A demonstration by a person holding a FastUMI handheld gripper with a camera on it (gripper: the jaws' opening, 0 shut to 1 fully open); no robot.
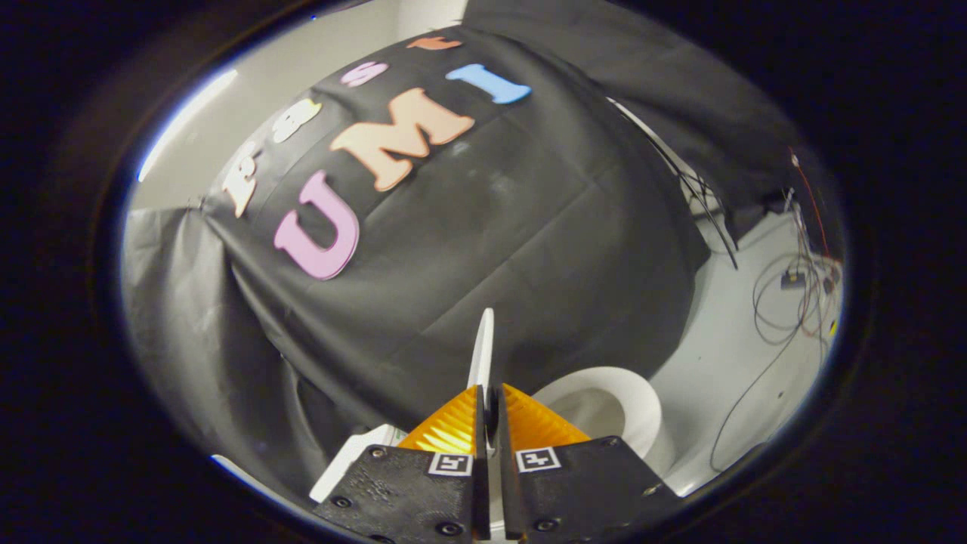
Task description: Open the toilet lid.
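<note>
My gripper [489, 408] has both fingers pinched on the thin white plastic toilet lid [481, 349], which stands raised edge-on between them; its lower part is hidden by the fingers. Just beyond on the right I see the white oval toilet seat [631, 397], partly cut off. Thin cables [786, 310] trail across the pale floor [718, 355].
</note>
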